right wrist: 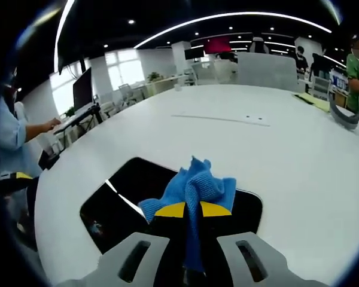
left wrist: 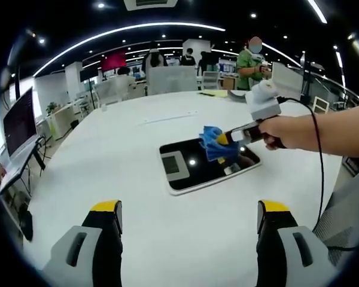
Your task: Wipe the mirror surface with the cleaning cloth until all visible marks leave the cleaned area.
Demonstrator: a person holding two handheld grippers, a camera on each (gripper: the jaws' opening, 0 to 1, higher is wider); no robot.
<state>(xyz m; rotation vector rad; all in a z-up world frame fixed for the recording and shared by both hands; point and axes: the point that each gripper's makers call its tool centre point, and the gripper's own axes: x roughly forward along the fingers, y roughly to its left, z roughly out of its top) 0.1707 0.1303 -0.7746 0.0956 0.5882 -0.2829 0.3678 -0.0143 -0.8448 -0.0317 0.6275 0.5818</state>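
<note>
In the left gripper view, the left gripper (left wrist: 190,218) hangs above the white table (left wrist: 107,155), its jaws spread wide with nothing between them. Ahead, the mirror (left wrist: 194,164) lies flat on the table, and the right gripper (left wrist: 222,139) presses the blue cleaning cloth (left wrist: 214,143) onto it. In the right gripper view, the right gripper (right wrist: 192,210) pinches the cleaning cloth (right wrist: 191,188) tight between its jaws over the mirror (right wrist: 122,191), which rests on the table (right wrist: 239,143).

Open-plan office: big white desk (left wrist: 167,113), monitor (left wrist: 19,122) at the side, partitioned workstations (left wrist: 170,78), ceiling light strips (left wrist: 125,30), people (left wrist: 251,63) working behind.
</note>
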